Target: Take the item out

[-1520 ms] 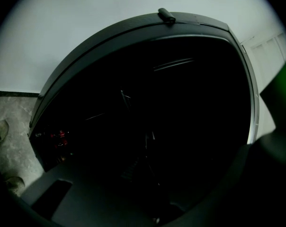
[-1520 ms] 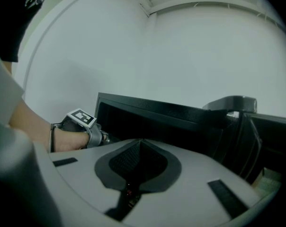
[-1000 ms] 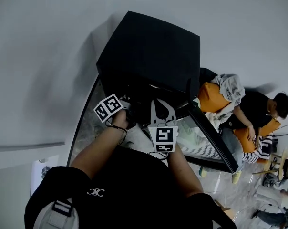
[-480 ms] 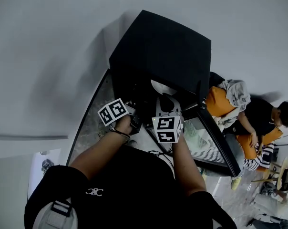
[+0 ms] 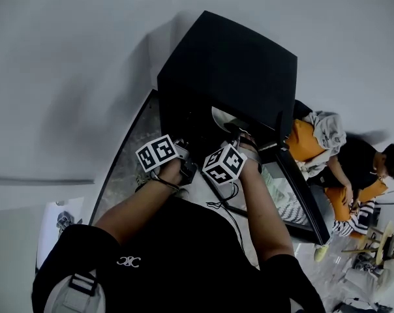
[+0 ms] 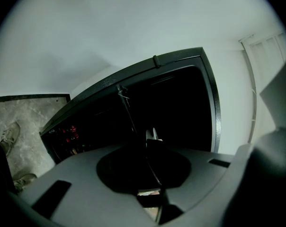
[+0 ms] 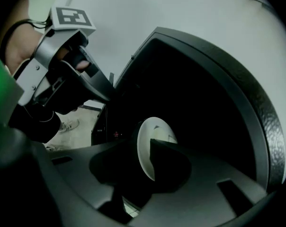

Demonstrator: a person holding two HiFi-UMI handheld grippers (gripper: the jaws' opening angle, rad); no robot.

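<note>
My left jaws (image 6: 150, 148) are clamped on the thin edge of the door (image 6: 125, 109), which stands swung open on the black box (image 5: 229, 64) at 12 o'clock from my hands. My right jaws (image 7: 145, 155) stand apart, pushed into the dark opening, with the near rim of the white plate (image 7: 152, 134) between them. I cannot tell whether the pads touch it. The plate sits inside the box, low in the opening, at 12 o'clock from my right marker cube (image 5: 223, 163) in the head view.
</note>
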